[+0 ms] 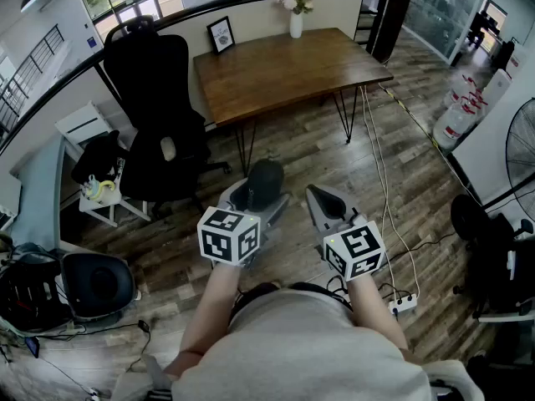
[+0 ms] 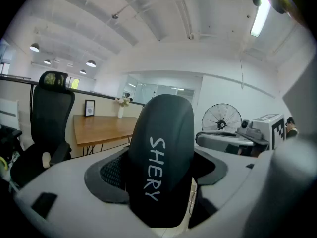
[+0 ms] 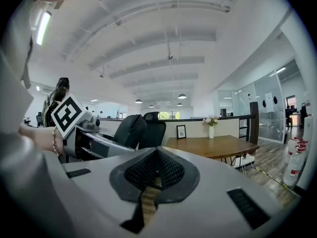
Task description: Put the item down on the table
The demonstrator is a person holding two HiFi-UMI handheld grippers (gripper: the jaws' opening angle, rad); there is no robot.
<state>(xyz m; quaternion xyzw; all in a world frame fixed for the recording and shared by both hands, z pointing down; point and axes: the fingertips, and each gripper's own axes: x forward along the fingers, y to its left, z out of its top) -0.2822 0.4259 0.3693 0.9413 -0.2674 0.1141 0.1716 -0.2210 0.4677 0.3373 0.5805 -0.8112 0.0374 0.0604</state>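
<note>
A dark grey oval case [image 2: 161, 152] with the white lettering "SHERY" stands upright between the jaws of my left gripper [image 2: 158, 175], which is shut on it. From the head view the case [image 1: 266, 182] sticks out of the left gripper [image 1: 255, 197] above the wooden floor, well short of the brown wooden table [image 1: 284, 69]. My right gripper [image 1: 322, 200] hovers beside it, jaws shut with nothing in them [image 3: 154, 170]. The table [image 3: 213, 145] lies ahead and to the right in the right gripper view.
A black office chair [image 1: 159, 98] stands left of the table. On the table's far edge are a white vase with flowers [image 1: 296, 15] and a picture frame [image 1: 221, 33]. A fan [image 1: 522, 149] is at the right. A power strip [image 1: 404, 305] and cables lie on the floor.
</note>
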